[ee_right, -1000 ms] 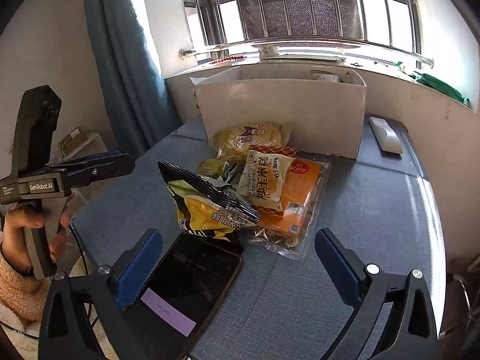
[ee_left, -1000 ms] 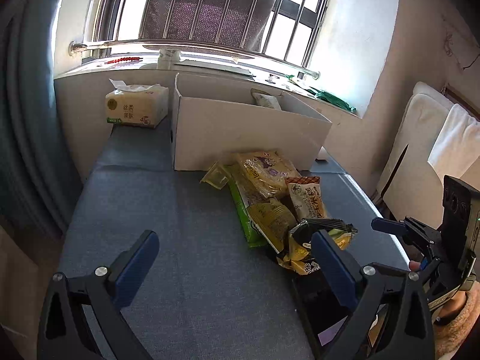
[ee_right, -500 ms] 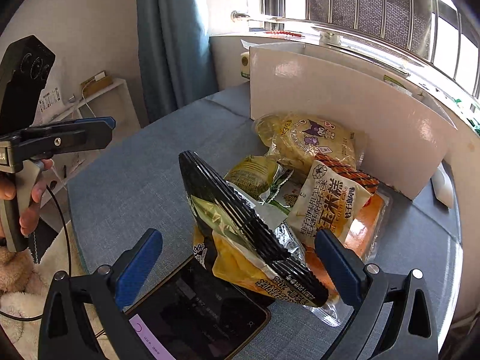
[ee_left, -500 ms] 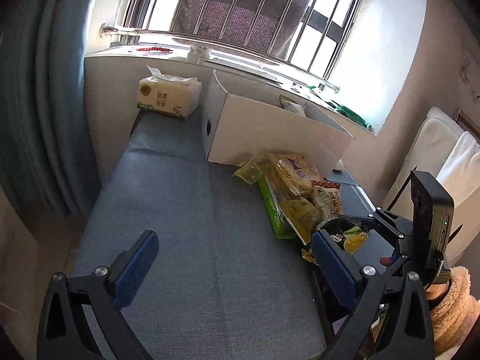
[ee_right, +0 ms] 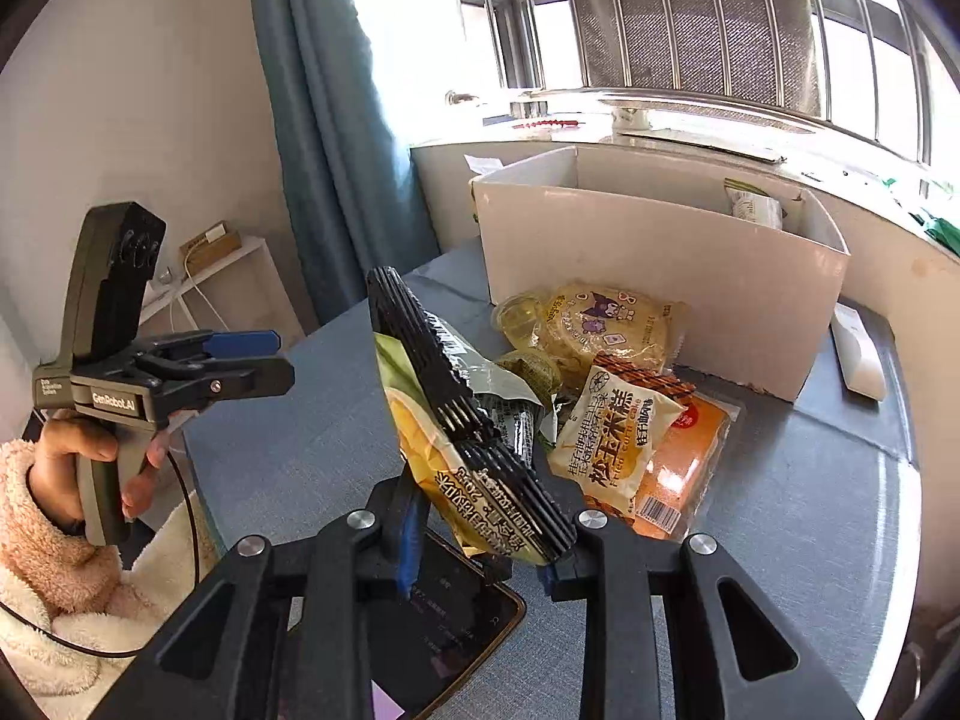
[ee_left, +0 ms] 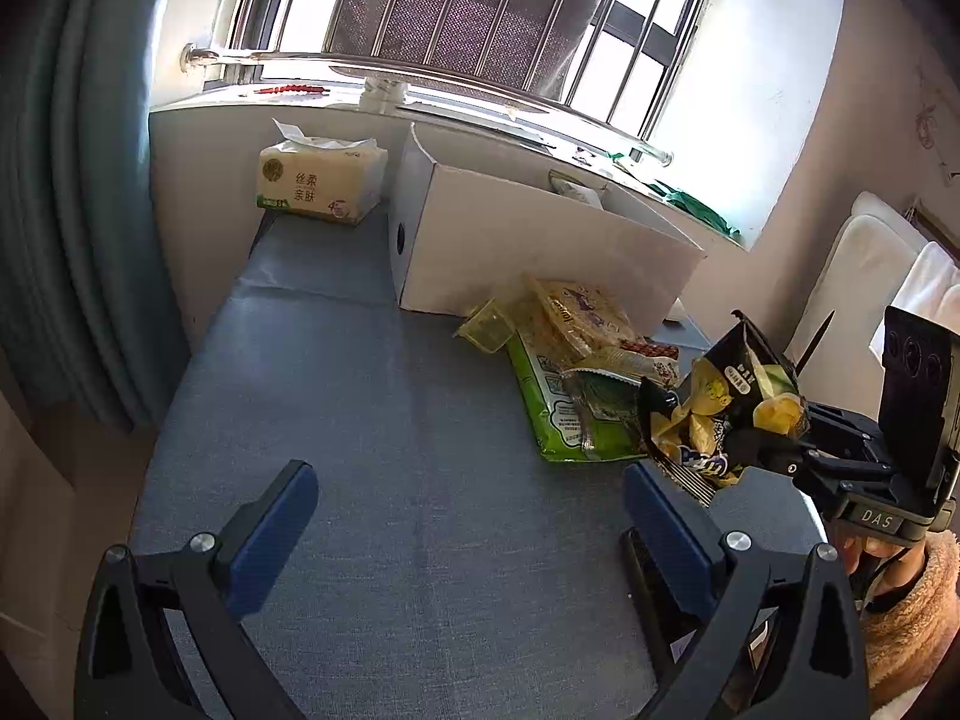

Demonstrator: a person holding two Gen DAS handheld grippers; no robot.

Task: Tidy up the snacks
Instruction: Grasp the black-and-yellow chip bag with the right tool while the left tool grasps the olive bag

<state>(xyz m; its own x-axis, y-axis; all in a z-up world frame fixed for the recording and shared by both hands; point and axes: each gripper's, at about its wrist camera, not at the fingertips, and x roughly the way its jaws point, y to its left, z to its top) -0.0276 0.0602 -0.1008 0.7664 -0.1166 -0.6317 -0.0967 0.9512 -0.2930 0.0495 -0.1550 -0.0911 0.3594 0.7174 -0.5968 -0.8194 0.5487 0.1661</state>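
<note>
Now the chip bag [ee_right: 480, 450] clamped between the right tongs [ee_right: 480, 531]; left tongs [ee_left: 468, 516] apart, empty.

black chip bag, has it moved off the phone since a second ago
Yes. The black chip bag has risen off the phone, pinched in the right claw, toward the white box.
</note>
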